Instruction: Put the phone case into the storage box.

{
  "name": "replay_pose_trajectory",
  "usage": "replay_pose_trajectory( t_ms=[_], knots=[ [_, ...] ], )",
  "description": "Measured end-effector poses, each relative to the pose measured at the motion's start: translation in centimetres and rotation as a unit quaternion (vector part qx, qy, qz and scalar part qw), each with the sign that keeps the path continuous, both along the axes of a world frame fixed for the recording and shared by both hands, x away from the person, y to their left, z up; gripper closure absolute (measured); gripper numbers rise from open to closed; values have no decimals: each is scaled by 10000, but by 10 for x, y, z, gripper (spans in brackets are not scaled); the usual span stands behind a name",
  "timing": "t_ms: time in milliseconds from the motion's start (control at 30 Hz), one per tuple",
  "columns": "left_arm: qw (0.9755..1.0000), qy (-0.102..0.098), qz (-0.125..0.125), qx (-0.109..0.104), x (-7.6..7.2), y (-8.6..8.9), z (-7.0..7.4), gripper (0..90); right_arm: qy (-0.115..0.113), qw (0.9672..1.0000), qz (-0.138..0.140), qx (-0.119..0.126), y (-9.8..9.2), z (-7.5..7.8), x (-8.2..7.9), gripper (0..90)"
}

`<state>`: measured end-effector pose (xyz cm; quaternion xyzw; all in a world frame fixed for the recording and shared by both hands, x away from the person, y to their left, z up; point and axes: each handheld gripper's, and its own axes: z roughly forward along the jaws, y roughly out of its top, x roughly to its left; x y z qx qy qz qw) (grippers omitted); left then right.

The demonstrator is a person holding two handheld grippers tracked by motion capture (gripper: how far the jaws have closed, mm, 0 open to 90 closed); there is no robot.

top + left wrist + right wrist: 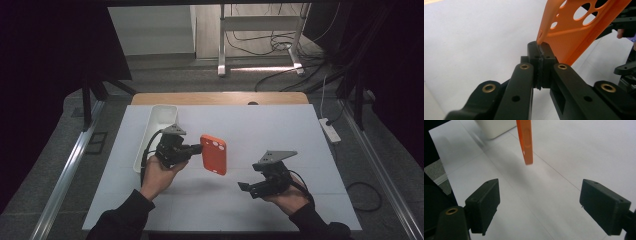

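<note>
1. White sheeting covers the table (pixel 300 150); dark curtains and floor cables ring it.
2. At left, a white bin (pixel 155 132); my left gripper (pixel 197 148) is clamped tight on the orange phone case (pixel 214 154), held aloft by its edge.
3. At right, my right gripper (pixel 246 188) gapes wide, empty. I'd square its pads to the case's free edge before closing.

High view above the person's side, facing forward and down on the tabletop (pixel 300 130), left tool (pixel 540 62) view close along its jaws, right tool (pixel 539 205) view farther back, all sharing the orange case (pixel 214 154).
</note>
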<state>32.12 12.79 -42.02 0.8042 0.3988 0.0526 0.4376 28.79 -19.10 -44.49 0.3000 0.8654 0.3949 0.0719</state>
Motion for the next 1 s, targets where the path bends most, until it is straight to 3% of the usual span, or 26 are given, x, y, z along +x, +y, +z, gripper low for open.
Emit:
replay_pose_trajectory(
  t_ms=[567,1000],
  knots=[
    [9999,7,131,41,9,15,4,895,36,9995,-289,-81,-21,1,-6,129],
    [9992,-64,379,86,18,34,12,895,39,9985,-527,-164,-42,-1,-12,115]
  ],
)
